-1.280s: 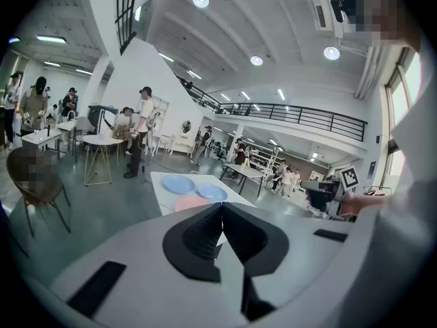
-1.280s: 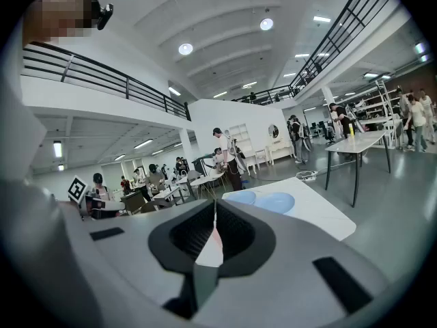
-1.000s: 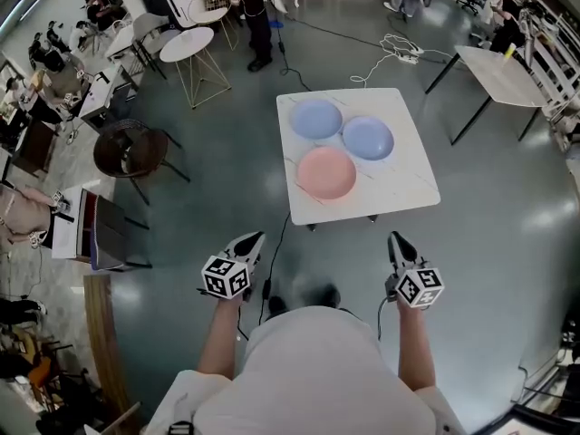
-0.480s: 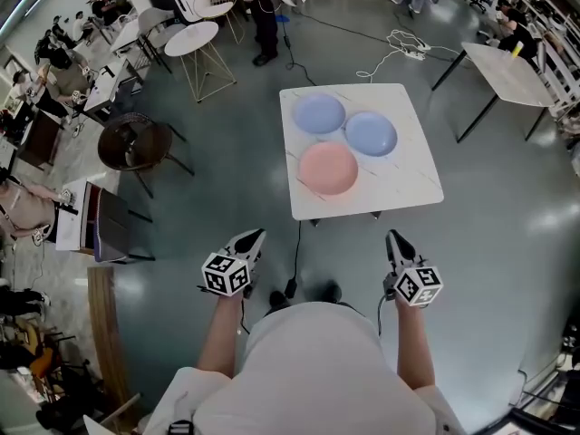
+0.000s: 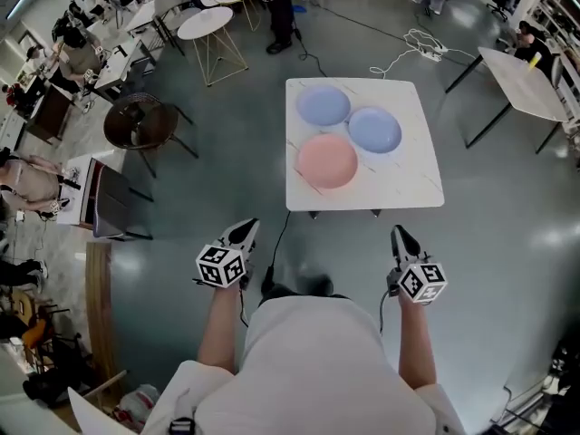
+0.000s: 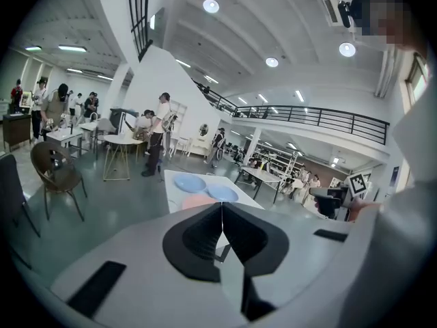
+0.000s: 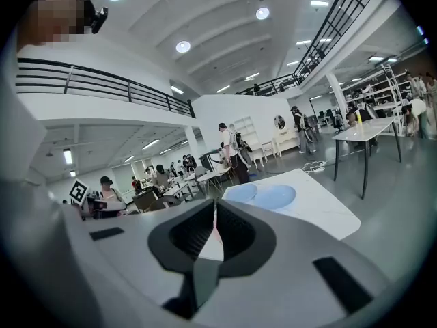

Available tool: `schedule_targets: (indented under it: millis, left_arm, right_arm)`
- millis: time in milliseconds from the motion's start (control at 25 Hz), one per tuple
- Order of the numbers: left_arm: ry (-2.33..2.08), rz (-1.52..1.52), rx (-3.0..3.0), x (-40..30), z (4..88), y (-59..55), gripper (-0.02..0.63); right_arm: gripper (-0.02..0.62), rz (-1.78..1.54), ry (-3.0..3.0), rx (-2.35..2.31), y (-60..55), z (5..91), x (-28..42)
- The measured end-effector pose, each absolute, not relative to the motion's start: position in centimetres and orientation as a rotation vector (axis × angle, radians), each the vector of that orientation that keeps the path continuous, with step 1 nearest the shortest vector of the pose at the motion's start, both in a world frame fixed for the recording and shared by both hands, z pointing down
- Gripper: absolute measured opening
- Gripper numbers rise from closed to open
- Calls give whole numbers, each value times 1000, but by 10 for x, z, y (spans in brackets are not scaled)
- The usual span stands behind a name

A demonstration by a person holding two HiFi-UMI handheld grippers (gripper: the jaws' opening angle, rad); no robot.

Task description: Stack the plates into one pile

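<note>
Three plates (image 5: 327, 161) clustered, maybe touching, on table (image 5: 408, 184).

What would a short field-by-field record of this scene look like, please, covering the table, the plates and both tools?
table: white square table, ahead of the person
plates: pink plate nearest the person; far blue plate behind it; right blue plate beside both
arrangement: close together in one layer, none stacked
left tool: left tool shut, empty, short of the table
right tool: right tool shut, empty, short of the table
pile: not started
</note>
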State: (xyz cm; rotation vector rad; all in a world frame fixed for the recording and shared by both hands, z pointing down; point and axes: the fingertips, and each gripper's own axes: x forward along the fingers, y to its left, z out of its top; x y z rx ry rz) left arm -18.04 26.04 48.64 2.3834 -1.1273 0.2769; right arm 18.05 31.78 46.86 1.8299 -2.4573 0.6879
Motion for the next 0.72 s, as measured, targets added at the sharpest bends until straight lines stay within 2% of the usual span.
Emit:
schedule_targets:
  millis: [720]
  left_arm:
    - [-1143,288,2384,-141,494,245,14]
  right_arm:
    - [29,745,-2444,1790,306,489,213]
